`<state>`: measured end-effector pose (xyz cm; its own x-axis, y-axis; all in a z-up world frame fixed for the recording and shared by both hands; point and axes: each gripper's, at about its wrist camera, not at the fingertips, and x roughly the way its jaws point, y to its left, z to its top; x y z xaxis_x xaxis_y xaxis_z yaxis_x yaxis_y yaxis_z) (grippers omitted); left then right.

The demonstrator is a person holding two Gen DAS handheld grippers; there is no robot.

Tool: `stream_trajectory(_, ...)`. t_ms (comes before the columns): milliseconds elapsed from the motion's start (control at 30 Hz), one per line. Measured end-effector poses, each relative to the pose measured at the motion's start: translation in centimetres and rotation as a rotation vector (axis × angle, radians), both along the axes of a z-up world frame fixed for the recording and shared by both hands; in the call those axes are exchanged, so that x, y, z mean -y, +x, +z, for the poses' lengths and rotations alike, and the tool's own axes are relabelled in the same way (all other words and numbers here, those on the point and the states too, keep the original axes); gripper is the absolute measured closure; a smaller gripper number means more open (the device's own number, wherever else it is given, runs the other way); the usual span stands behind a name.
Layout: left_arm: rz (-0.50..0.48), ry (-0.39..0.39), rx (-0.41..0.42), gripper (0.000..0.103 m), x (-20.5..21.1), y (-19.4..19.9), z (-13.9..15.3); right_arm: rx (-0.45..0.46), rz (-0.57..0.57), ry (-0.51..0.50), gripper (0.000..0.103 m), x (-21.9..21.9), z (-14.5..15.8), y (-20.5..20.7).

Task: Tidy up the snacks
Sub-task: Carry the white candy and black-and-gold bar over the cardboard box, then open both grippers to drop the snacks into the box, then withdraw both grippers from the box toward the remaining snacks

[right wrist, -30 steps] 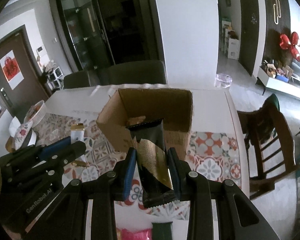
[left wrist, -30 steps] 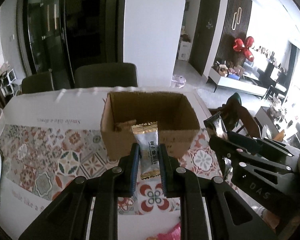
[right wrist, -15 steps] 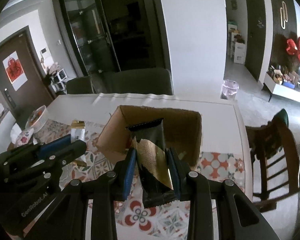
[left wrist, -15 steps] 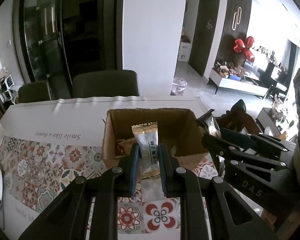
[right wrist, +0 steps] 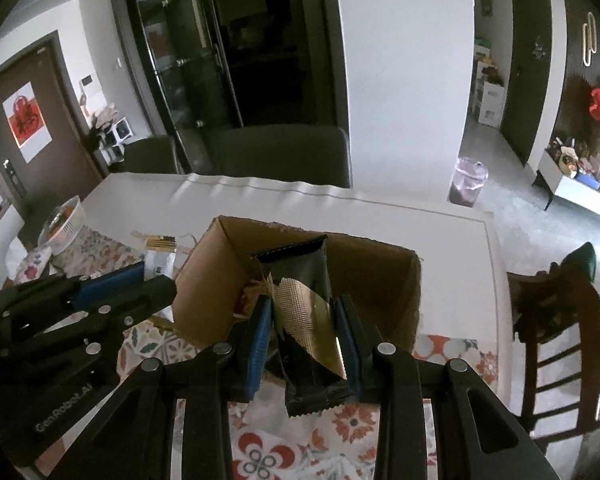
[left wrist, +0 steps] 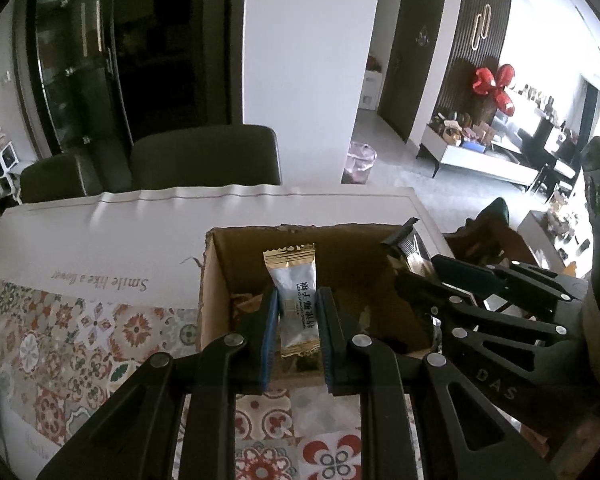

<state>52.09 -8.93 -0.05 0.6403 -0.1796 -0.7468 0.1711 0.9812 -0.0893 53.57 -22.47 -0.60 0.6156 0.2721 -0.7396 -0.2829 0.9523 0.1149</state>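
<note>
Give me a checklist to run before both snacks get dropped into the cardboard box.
1. Left gripper clamped on the white-and-gold snack packet: ok.
2. Right gripper clamped on the black-and-gold snack packet: ok.
3. Cardboard box open on top: ok.
4. Both packets over the box opening: cannot tell.
5. Room left inside the box: ok, only a few wrappers show.
6. Grippers apart from each other: ok.
</note>
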Motion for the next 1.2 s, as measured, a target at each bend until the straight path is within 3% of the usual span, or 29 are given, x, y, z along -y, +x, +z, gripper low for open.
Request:
stream_trajectory(200,-0.014,0.013,-0.040,0.080,0.1,2.2,-1.9,-0.040,-0.012,0.008,0.069,0.4,-1.9,2.1)
stream_trajectory(300,-0.001,0.015,-0.050,0.057,-0.1,2.6,-2.5,-0.056,-0.027,-0.008,0.065,0.5,-2.7,2.5)
stream_trajectory(333,0.002,0.019,-0.044,0.056,-0.2,2.5,-2.5,-0.059,-0.030,-0.006,0.056,0.5,-2.8,2.6)
stream_trajectory(400,0.008,0.039,-0.039,0.056,-0.3,2.2,-2.4,-0.048,-0.039,0.001,0.048,0.8,-2.8,2.3)
stream_trajectory(533,0.033,0.052,-0.019,0.041,-0.7,0.9,-1.7,-0.037,-0.065,-0.016,0.048,1.0,-2.5,1.7)
stream_trajectory(667,0.030,0.068,0.012,0.036,-0.7,-1.3,-0.6,-0.025,-0.081,-0.009,0.048,1.4,-1.6,0.1)
stream_trajectory(900,0.011,0.031,0.050,0.034,-1.0,-5.8,1.7,0.025,-0.095,0.012,0.048,1.9,0.7,-4.2)
stream_trajectory(1033,-0.012,0.042,0.073,0.031,-0.9,-8.7,2.4,0.060,-0.115,0.005,0.037,2.3,1.8,-6.6)
stream_trajectory(1200,-0.053,0.064,0.088,0.031,-0.3,-11.8,2.6,0.086,-0.132,0.000,0.037,3.0,2.6,-10.1)
